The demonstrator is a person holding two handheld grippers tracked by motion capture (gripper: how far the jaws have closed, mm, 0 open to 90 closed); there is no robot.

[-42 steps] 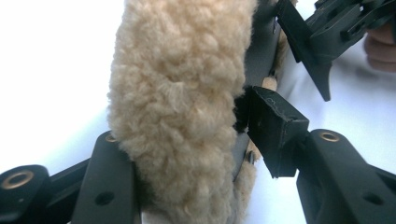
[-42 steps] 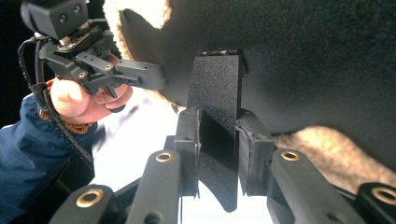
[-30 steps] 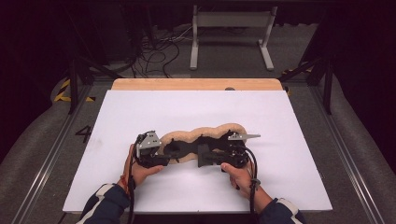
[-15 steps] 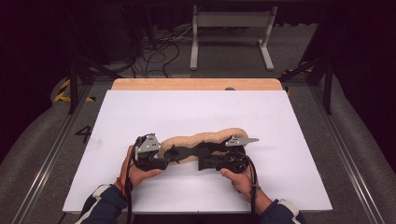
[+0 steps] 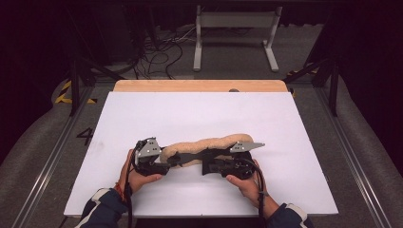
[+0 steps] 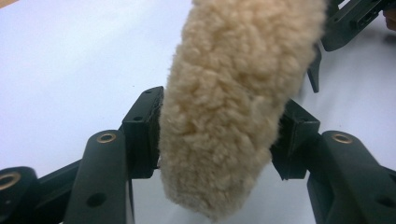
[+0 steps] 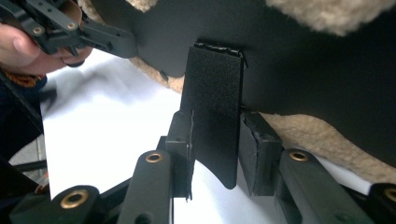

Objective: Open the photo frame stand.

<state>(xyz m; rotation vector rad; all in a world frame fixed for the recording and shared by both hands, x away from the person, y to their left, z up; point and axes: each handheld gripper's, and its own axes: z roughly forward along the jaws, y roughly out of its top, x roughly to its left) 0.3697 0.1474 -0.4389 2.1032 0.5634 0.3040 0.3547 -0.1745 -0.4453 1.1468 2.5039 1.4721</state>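
A long tan fleece pad (image 5: 209, 142) with a black backing lies across the white sheet, held up between both hands. My left gripper (image 5: 167, 163) points right and is shut on the pad's left end; its pads press the fleece (image 6: 233, 84) from both sides (image 6: 219, 135). My right gripper (image 5: 206, 167) points left under the pad's middle. It is shut (image 7: 217, 144) on a black strap tab (image 7: 212, 107) that hangs from the black backing (image 7: 303, 60).
The white sheet (image 5: 190, 109) covers a wooden table whose bare edge (image 5: 199, 85) shows at the back. Beyond it are floor cables (image 5: 161, 52) and a white stand (image 5: 235, 28). Metal rails (image 5: 52, 156) run along both sides.
The fleece pad's wavy top edge has flattened a little. Both hands have kept their places.
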